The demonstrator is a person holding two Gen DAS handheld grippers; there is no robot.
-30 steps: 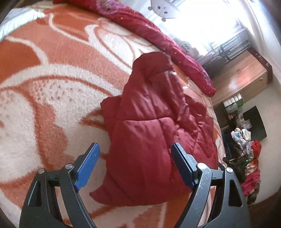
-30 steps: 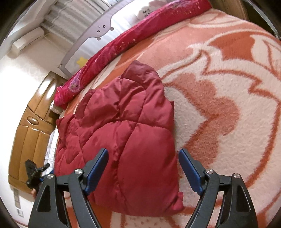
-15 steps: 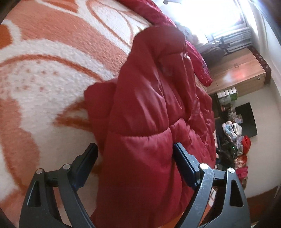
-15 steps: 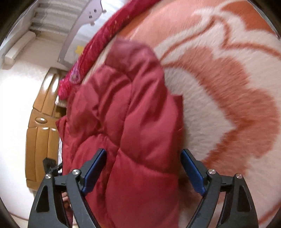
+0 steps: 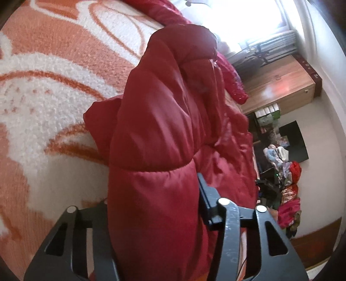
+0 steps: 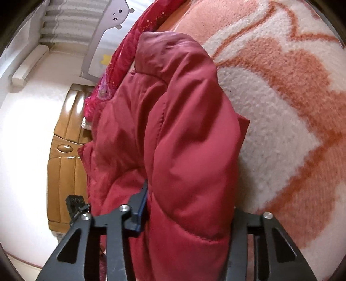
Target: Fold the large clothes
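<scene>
Puffy quilted dark-red down jacket (image 5: 164,121) lies on a fluffy orange-and-white patterned blanket (image 5: 49,90) spread over the bed, collar end pointing away from both cameras, near hem bunched up toward them.

Left gripper (image 5: 153,207): jaws have just been closing, now narrowed onto a thick roll of the jacket's near edge. Padding fills the whole gap; the right-side blue pad (image 5: 203,194) presses into the fabric, the other finger is hidden behind the bulge. Holding the jacket.

Right gripper (image 6: 190,207): jaws also just been closing, now pinching a fat fold of the same jacket (image 6: 173,129) at its near edge. Blue pad (image 6: 141,201) on the left side digs into the quilting, opposite finger buried behind the fabric. Holding the jacket.

A crumpled red floral quilt (image 6: 121,64) runs along the far edge of the bed, beyond the collar. Wooden cabinet (image 5: 281,86) against the wall in the left view, heap of mixed clothes (image 5: 287,194) on the floor below it. Wooden headboard panel (image 6: 62,155) beside the bed in the right view, grey bed rail with a cartoon animal face (image 6: 112,19) at the top.
</scene>
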